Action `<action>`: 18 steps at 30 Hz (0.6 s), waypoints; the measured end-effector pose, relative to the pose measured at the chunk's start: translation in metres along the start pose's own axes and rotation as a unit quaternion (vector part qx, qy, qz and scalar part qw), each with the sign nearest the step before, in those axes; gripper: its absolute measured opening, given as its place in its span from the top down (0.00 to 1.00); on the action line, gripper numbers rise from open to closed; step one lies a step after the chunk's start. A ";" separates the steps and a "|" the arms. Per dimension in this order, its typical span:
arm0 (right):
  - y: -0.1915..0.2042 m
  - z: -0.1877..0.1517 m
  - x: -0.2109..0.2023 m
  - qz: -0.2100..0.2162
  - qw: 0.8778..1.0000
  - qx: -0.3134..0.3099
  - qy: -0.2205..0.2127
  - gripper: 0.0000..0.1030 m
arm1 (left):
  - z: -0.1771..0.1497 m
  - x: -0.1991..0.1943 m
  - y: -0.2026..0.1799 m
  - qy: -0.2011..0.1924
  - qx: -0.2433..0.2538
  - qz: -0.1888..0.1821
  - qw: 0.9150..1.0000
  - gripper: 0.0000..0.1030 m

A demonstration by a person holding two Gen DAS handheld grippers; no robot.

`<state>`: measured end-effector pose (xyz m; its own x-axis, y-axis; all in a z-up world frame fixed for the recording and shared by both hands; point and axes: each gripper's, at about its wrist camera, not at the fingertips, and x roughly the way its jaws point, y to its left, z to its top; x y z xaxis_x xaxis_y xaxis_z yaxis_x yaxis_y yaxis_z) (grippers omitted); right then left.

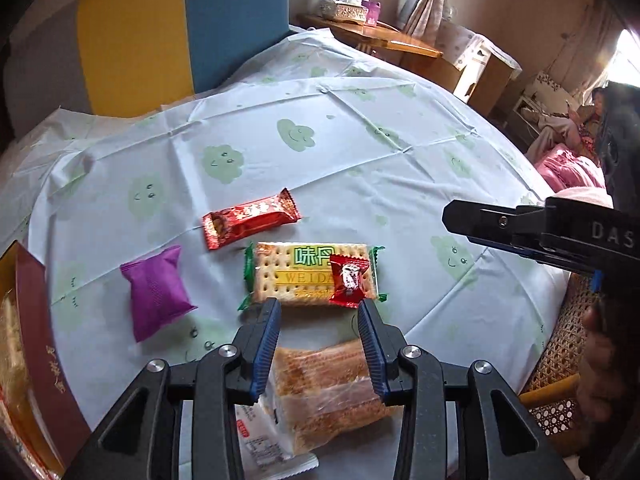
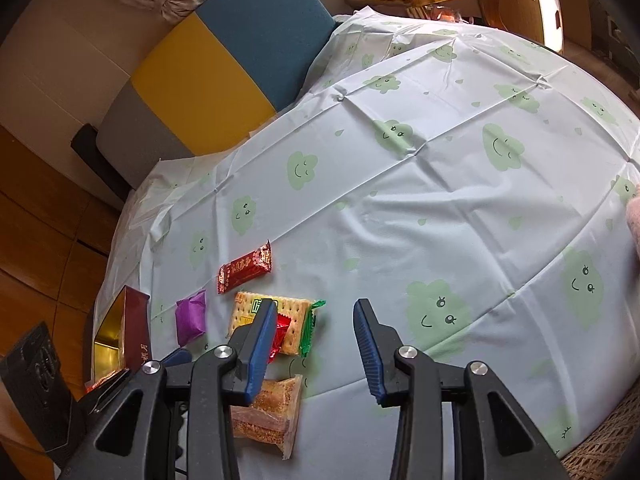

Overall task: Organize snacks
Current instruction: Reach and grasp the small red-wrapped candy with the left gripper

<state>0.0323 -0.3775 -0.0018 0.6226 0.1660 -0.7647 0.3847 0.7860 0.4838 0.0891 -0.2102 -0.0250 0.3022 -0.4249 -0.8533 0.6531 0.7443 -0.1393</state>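
Observation:
My left gripper [image 1: 319, 307] hovers over a clear-wrapped brown pastry [image 1: 328, 384], which shows between its open fingers; I see no pad pressing on it. Just beyond the tips lies a cracker pack [image 1: 292, 276] with a small red candy [image 1: 349, 280] on top. A long red wrapper [image 1: 250, 220] and a purple packet [image 1: 156, 292] lie to the left. My right gripper [image 2: 316, 304] stands open over bare cloth, with the pastry [image 2: 268, 412] and cracker pack [image 2: 296, 322] to its left. It also enters the left wrist view from the right [image 1: 450, 218].
A dark red box [image 1: 40, 340] with a gold inside stands at the table's left edge. The round table wears a pale cloud-print cloth [image 2: 440, 200]. Behind are a yellow and blue seat [image 1: 180, 28], a wooden side table [image 1: 392, 40], a wicker chair [image 1: 560, 360] and a seated person [image 1: 560, 128].

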 end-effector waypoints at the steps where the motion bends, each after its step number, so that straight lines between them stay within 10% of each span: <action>1: 0.000 0.000 0.000 0.003 1.000 0.001 0.001 0.61 | 0.002 0.005 -0.002 0.005 0.001 -0.001 1.000 0.61; 11: -0.006 0.001 0.001 0.032 0.999 0.026 0.010 0.61 | 0.017 0.046 -0.019 0.039 0.031 -0.002 0.999 0.74; 18: -0.004 0.000 0.003 0.033 0.999 0.023 0.013 0.61 | 0.012 0.027 -0.002 -0.006 -0.005 0.014 1.000 0.85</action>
<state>0.0324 -0.3802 -0.0062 0.6302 0.2331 -0.7406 0.3746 0.7443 0.5530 0.1037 -0.2294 -0.0418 0.3292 -0.4093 -0.8510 0.6375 0.7612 -0.1194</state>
